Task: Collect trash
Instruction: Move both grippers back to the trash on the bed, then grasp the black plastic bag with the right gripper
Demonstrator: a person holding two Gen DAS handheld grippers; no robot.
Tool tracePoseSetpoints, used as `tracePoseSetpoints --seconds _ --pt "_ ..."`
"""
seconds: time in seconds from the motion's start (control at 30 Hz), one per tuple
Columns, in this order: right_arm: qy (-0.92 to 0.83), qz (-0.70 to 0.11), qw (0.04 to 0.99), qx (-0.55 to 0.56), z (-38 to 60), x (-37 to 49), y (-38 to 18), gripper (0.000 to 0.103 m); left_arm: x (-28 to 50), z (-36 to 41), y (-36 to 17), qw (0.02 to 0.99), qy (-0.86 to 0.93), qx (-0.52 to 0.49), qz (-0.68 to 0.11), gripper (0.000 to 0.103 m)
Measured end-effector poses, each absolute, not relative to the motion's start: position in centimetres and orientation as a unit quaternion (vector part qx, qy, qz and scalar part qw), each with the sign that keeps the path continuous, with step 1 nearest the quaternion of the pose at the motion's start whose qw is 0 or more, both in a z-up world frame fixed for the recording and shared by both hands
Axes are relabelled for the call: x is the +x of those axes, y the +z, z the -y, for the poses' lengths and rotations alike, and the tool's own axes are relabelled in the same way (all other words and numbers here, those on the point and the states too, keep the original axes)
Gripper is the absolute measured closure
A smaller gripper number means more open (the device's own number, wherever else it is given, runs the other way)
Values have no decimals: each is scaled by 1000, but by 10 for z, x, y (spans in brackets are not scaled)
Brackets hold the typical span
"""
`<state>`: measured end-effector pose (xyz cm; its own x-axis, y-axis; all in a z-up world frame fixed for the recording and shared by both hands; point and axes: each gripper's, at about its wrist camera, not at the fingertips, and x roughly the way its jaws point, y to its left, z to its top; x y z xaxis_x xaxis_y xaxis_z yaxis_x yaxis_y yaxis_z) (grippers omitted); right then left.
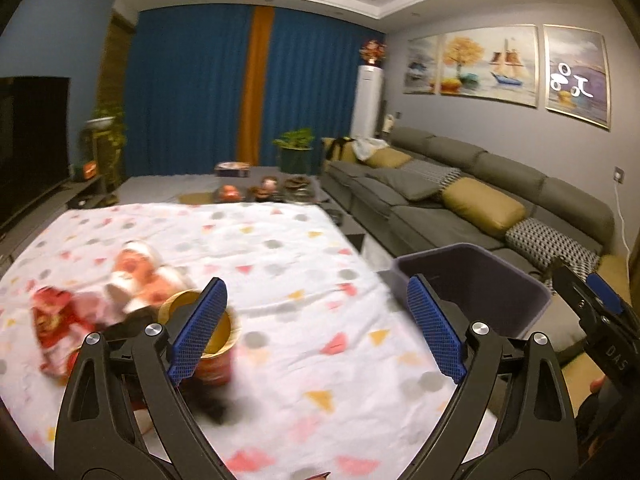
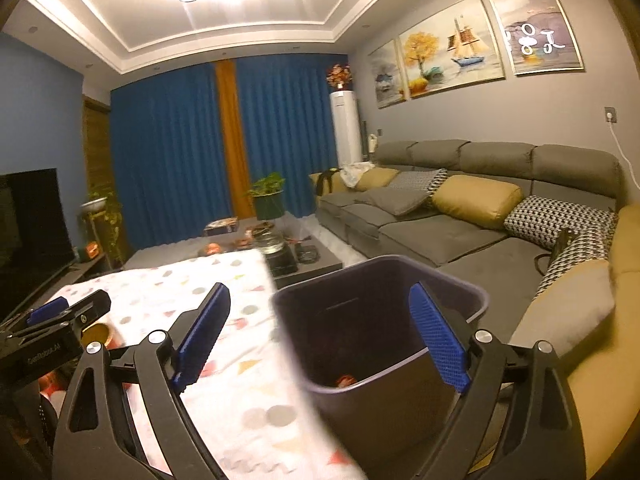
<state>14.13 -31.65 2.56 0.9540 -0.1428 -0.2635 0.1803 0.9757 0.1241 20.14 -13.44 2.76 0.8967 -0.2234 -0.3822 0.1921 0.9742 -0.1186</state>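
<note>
Trash lies at the left of the patterned tablecloth (image 1: 280, 248): a red wrapper (image 1: 52, 324), crumpled orange-and-white packaging (image 1: 140, 276) and an open noodle cup (image 1: 214, 344). My left gripper (image 1: 320, 328) hangs open over the cloth with nothing between its pads, the cup just behind its left finger. A dark bin (image 1: 476, 284) stands off the table's right edge. In the right wrist view my right gripper (image 2: 320, 336) is open above that bin (image 2: 380, 320), and an orange scrap (image 2: 346, 381) lies inside. The left gripper (image 2: 60, 316) shows at the far left, the cup (image 2: 98, 334) under it.
A grey sofa (image 1: 460, 200) with yellow and patterned cushions runs along the right wall. Beyond the cloth the dark coffee table (image 1: 264, 192) carries dishes and boxes. A television (image 1: 32, 140) stands at the left, and blue curtains (image 1: 192, 92) close the back.
</note>
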Motion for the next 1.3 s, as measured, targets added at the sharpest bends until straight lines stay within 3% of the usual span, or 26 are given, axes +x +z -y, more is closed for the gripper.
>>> tracePoseSetpoints --seconds 0.97,1.3 --pt "116 -202 972 18 87 167 -6 15 128 -87 -3 970 82 -96 -207 13" --pt "119 -234 965 -24 44 201 -25 31 129 -117 -9 966 87 -113 -214 13"
